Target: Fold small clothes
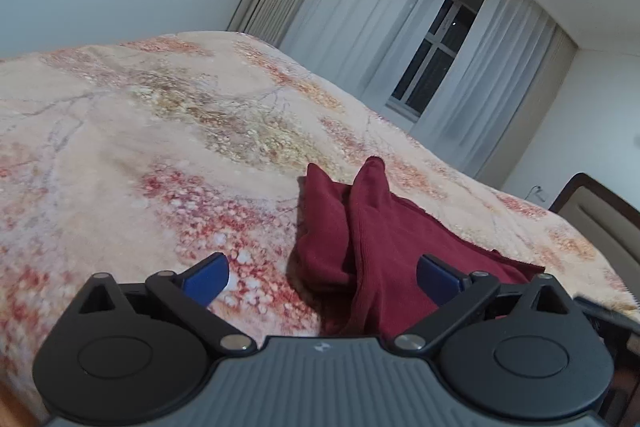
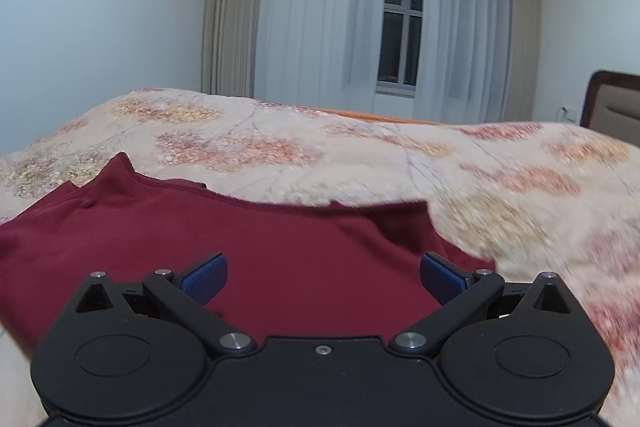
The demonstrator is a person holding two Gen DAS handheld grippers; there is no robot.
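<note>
Garment (image 1: pixel 384 239) lies free between wide-open left gripper (image 1: pixel 323 277) fingers

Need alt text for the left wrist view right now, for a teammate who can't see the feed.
A dark red garment, bunched into two raised peaks at its far end, lies on a floral bedspread. The left gripper hangs over its near edge, jaws wide open and holding nothing. Behind the bed, sheer curtains part around a dark window.

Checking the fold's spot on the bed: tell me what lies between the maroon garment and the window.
Only the floral bedspread, then sheer curtains framing the window; nothing else past the maroon garment. The right wrist view shows it best.
</note>
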